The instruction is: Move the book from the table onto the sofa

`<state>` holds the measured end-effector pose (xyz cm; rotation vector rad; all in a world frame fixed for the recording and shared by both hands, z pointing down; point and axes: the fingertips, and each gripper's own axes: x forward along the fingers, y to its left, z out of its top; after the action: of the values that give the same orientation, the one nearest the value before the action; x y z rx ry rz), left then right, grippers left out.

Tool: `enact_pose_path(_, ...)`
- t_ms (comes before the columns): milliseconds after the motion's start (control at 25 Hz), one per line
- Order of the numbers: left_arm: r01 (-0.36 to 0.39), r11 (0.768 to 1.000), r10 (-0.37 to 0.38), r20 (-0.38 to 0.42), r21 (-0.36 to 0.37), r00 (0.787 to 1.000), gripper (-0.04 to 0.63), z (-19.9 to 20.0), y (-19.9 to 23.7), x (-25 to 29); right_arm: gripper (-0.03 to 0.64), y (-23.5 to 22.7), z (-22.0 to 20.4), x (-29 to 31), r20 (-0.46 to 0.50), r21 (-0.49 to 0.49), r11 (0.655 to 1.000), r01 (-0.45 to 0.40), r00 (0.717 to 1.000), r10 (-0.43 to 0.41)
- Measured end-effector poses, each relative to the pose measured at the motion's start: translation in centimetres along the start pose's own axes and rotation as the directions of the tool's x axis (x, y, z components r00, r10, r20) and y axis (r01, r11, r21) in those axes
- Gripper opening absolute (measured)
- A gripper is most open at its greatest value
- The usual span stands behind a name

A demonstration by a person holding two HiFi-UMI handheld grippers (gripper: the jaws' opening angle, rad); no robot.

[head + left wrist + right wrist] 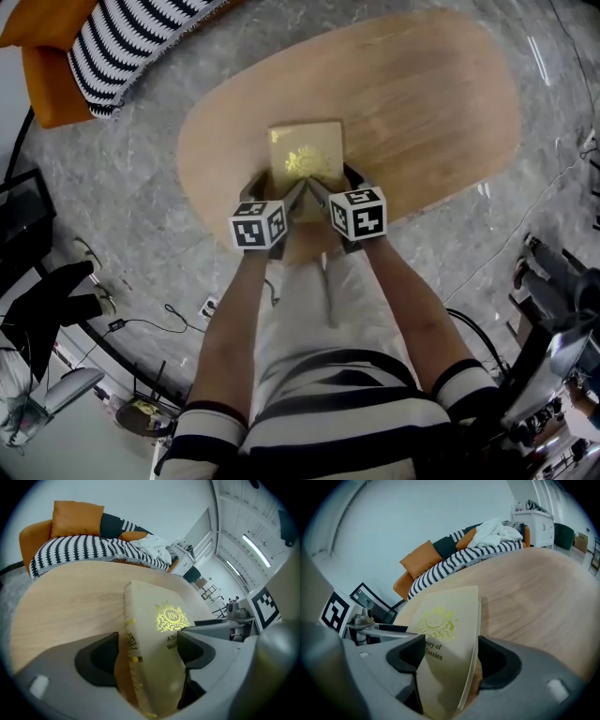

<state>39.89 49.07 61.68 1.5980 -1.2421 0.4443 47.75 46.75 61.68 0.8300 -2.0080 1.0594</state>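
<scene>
The left tongs [147, 654] stand wide open, one jaw on either side of the near left corner of a cream hardback book with a gold crest [157, 620]. The book's spine runs up between the jaws, a sliver of shadowed wood shows between the spine and the left jaw, and neither pad squeezes the cover. The right tongs [452, 662] are spread just as wide and straddle the book's near right corner, with the page edge showing beside the right jaw; they too grip nothing. In the head view both tongs point steeply down at the book's near edge, their marker cubes side by side.

The book lies flat, cover up, on the pale oval wooden counter [422, 103], close to the counter's near edge and left of its middle.

Off the counter's far left end, well apart from the book, stands an orange upholstered sofa [52, 89]. The sofa holds a black-and-white striped throw [131, 37] spread over the seat, an orange square cushion [77, 518] leaning on the back, and a crumpled white cloth [494, 529] at one end. A grey marbled floor [122, 178] lies all round the counter
</scene>
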Motion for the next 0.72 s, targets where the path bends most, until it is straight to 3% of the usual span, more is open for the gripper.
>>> enact_pose_path(200, 0.019, 0.999, -0.018, 0.022, -0.037, 1.000, 0.383, -0.05, -0.42, 0.24, 0.339, -0.38, -0.19, 0.08, 0.001, 0.081, 0.995, -0.051, 0.999, 0.051)
enact_pose_path(280, 0.027, 0.999, -0.026, 0.030, -0.029, 0.999, 0.350, -0.10, -0.66, 0.15, 0.339, -0.21, -0.23, 0.10, 0.001, 0.077, 0.996, -0.054, 0.999, 0.054)
enact_pose_path(480, 0.052, 0.998, -0.049, 0.057, -0.044, 0.997, 0.342, -0.04, -0.90, 0.15, 0.321, -0.26, -0.13, -0.08, 0.006, 0.068, 0.995, -0.074, 0.997, 0.074)
enact_pose_path(720, 0.016, 0.997, -0.017, -0.010, -0.074, 1.000, 0.336, 0.10, -0.57, 0.61, 0.299, -0.58, 0.20, 0.13, 0.013, 0.075, 0.995, -0.062, 0.998, 0.061)
